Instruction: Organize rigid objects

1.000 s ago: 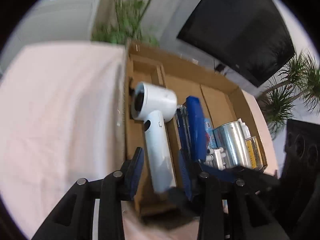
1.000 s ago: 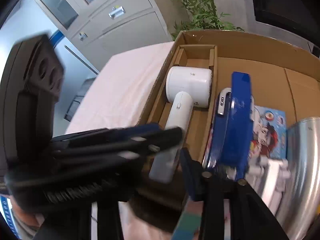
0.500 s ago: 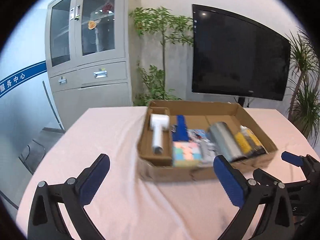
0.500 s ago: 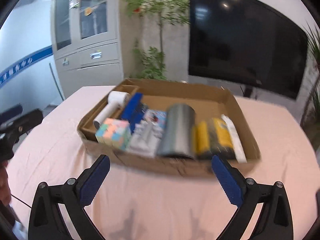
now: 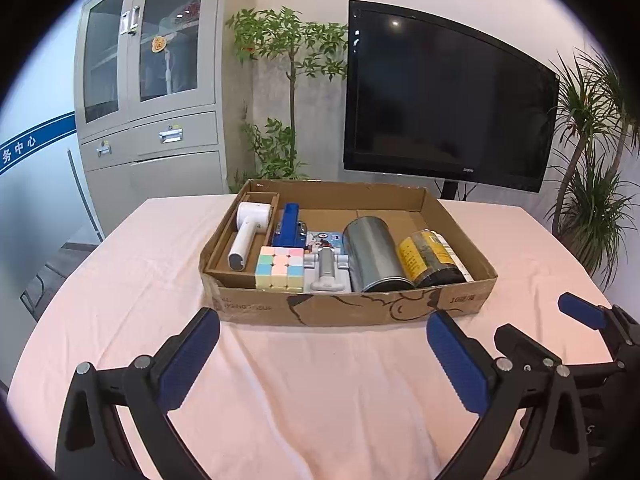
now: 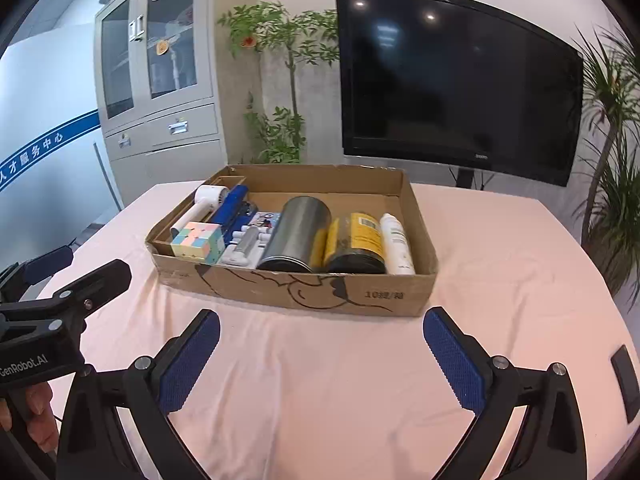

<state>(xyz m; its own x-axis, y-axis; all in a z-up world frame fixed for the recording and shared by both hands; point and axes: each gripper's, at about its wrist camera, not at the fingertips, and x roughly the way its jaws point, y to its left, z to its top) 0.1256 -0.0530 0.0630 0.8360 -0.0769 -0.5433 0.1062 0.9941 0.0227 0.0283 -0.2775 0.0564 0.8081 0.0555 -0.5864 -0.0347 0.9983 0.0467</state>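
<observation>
A shallow cardboard box (image 5: 360, 307) (image 6: 304, 292) sits on the pink-covered table. In it lie a white handheld device (image 5: 248, 232), a blue stapler (image 5: 289, 224), a pastel cube (image 5: 280, 267) (image 6: 198, 242), a white and grey gadget (image 5: 326, 270), a steel can (image 5: 374, 254) (image 6: 298, 232), a yellow-labelled jar (image 5: 428, 256) (image 6: 358, 240) and a white bottle (image 6: 396, 244). My left gripper (image 5: 322, 354) is open and empty in front of the box. My right gripper (image 6: 320, 352) is open and empty, also in front of the box.
A big black screen (image 5: 444, 100) stands behind the table, a grey cabinet (image 5: 148, 92) at the back left, plants at the back and right. A small black object (image 6: 624, 376) lies on the table's right edge. The right gripper shows at the right in the left wrist view (image 5: 576, 316).
Both grippers have pulled back from right over the box to well in front of it. Both now stand wide open. The white device lies in the box's left compartment.
</observation>
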